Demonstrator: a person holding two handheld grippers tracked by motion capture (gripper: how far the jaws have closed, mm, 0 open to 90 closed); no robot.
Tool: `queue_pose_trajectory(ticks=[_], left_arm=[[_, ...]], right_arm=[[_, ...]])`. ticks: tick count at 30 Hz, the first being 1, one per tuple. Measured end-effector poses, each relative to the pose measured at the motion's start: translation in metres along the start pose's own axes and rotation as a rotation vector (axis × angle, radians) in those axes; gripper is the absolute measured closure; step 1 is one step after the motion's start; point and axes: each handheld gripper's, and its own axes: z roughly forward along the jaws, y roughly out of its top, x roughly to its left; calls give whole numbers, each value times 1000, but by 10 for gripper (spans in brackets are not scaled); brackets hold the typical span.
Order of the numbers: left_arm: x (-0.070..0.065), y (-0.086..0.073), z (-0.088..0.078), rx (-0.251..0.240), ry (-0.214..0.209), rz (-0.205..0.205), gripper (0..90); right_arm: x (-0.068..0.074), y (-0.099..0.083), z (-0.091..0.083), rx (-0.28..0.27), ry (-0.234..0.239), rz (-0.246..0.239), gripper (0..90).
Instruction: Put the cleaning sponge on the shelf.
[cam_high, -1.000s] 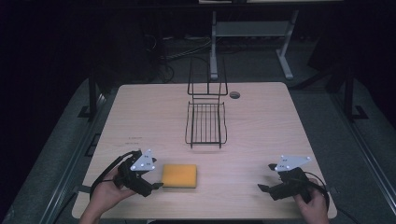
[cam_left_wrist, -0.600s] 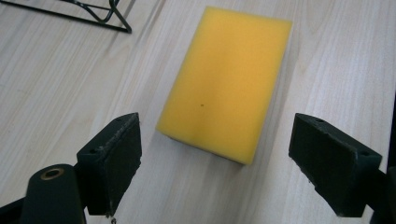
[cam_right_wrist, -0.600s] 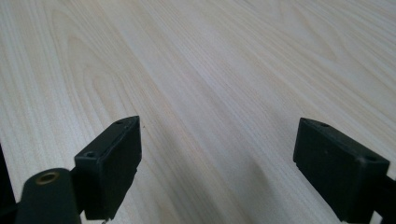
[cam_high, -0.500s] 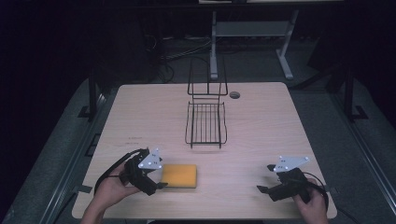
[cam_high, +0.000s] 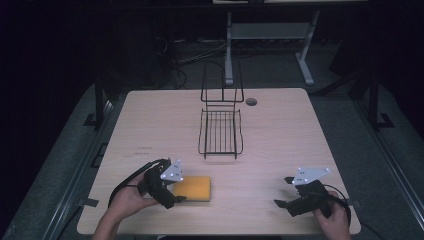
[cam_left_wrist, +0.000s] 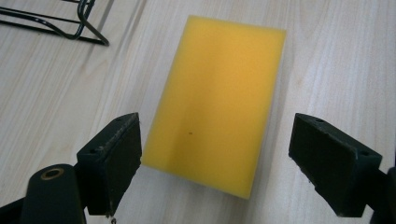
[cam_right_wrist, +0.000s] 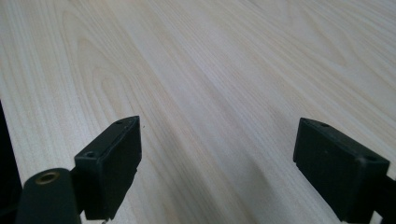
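The yellow sponge (cam_left_wrist: 215, 105) is straddled by the spread left gripper (cam_left_wrist: 215, 158); the right gripper (cam_right_wrist: 233, 163), jaws spread, is held over bare table (cam_high: 290, 135), the wire rack (cam_high: 220, 131) beyond.

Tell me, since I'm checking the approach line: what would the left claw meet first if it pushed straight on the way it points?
The yellow sponge. The left claw is open, its jaws either side of the sponge's near end without touching it, so going on would bring the sponge between them; height above the table is hard to judge.

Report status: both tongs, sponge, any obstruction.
Left tongs open, straddling near end of yellow sponge, flat on table. Right tongs open over bare table. Wire rack farther back, not in the way.
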Motion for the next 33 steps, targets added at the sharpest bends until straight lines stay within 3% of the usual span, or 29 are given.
queue_pose_trajectory(ticks=[24, 33], left_arm=[[11, 20, 18, 51, -67, 57, 166], [13, 20, 24, 71, -85, 59, 166]], right_arm=[[2, 1, 0, -4, 25, -13, 149], [2, 1, 1, 2, 34, -22, 150]])
